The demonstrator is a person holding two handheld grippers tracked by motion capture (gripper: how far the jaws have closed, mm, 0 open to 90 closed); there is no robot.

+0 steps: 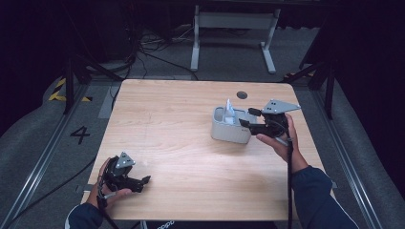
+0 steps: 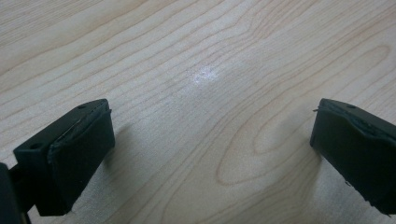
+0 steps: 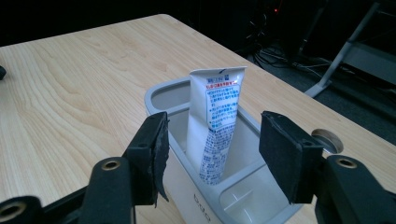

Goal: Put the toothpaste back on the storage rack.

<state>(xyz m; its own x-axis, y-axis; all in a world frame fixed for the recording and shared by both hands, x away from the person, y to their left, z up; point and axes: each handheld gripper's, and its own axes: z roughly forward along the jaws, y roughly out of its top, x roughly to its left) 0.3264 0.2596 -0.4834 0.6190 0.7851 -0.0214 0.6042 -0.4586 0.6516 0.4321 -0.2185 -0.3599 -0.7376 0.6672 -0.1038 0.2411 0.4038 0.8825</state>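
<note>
We see one light wooden table (image 1: pixel 181 143) with a pale grain, and on its right half stands one grey plastic organiser box (image 3: pixel 196 205) with rounded corners, split into compartments. In the compartment next to the near one stands one white squeeze tube (image 3: pixel 217 126) printed with blue and red text, upright with a slight lean, crimped end up, well above the rim. The nearest compartment looks bare.

We count two grippers. The right gripper (image 3: pixel 212 154) is held level just at the box's near end, its black jaws spread apart with the tube showing between them farther off; the pads touch nothing. The left gripper (image 1: pixel 145 180) rests low over the table's near-left corner, well apart from the box, its jaws spread wide over bare wood.

One small dark round grommet (image 1: pixel 242 95) sits in the tabletop beyond the box. Nothing stands between the right gripper and the tube.
</note>
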